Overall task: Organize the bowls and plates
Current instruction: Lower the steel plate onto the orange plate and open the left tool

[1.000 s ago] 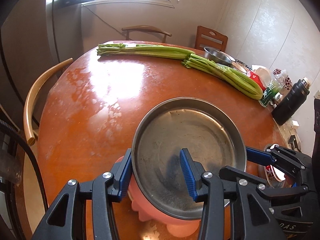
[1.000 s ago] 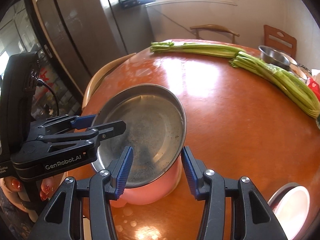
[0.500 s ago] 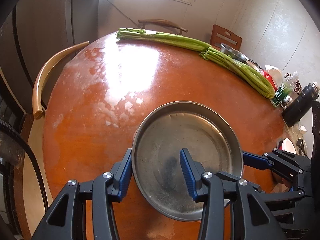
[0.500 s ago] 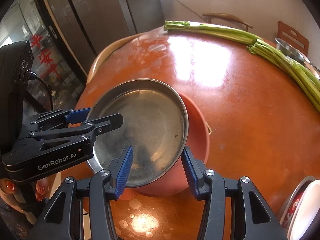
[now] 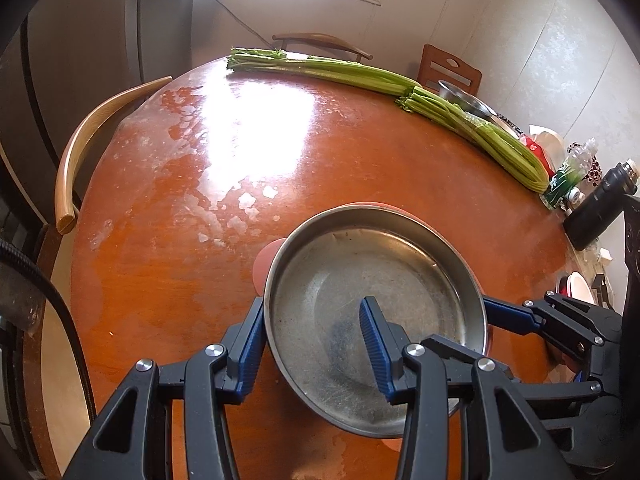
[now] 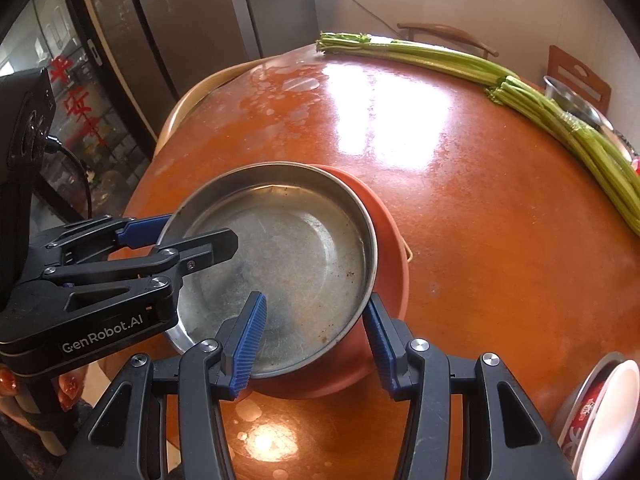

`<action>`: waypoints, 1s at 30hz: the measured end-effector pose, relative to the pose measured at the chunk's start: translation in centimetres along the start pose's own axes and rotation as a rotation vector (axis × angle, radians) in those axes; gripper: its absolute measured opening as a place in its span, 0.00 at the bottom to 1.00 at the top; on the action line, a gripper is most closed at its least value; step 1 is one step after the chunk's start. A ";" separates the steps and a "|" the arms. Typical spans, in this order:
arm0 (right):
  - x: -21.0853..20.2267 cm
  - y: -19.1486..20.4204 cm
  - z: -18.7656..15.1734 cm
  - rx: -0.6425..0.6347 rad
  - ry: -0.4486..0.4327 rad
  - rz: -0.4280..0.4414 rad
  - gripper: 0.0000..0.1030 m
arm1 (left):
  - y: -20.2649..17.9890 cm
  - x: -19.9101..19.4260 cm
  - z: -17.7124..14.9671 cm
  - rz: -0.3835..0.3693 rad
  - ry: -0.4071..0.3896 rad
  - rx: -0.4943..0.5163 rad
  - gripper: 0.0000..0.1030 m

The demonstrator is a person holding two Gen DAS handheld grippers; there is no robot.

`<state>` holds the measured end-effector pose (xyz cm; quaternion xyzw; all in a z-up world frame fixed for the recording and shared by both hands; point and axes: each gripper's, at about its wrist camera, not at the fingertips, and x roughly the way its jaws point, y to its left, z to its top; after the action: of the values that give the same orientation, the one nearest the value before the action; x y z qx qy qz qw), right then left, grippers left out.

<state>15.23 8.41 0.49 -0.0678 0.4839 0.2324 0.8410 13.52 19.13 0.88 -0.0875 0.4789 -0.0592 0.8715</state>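
Left gripper [image 5: 312, 344] straddling the near-left rim of the steel pan [image 5: 376, 304], one finger outside, one inside, jaws parted; right gripper [image 6: 316, 340] likewise spanning the pan's opposite rim, not clamping. Pan sitting in a pink bowl [image 6: 390, 248] on the table [image 6: 480, 220]; celery [image 6: 560, 120] lying well apart.

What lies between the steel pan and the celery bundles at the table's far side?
Only bare, glossy tabletop separates the steel pan from the celery; the right wrist view shows it best.
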 end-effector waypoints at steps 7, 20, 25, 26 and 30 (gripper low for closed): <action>0.1 0.0 -0.1 -0.020 -0.005 -0.023 0.51 | -0.1 0.3 -0.1 -0.004 0.003 -0.001 0.44; -0.1 0.0 0.2 -0.044 -0.033 -0.057 0.50 | -0.2 0.3 -0.4 0.000 -0.008 0.009 0.44; -0.6 -0.1 0.2 -0.050 -0.053 -0.073 0.50 | -0.3 0.1 -0.4 -0.002 -0.012 0.012 0.45; -0.7 -0.3 0.2 -0.047 -0.058 -0.068 0.50 | -0.3 0.1 -0.4 0.000 -0.012 0.014 0.45; -1.0 -0.9 0.4 -0.029 -0.063 -0.057 0.50 | -0.5 0.1 -0.4 0.006 -0.012 0.020 0.45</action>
<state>15.55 7.40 1.41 -0.0861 0.4515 0.2172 0.8611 13.21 18.58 0.67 -0.0776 0.4733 -0.0609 0.8754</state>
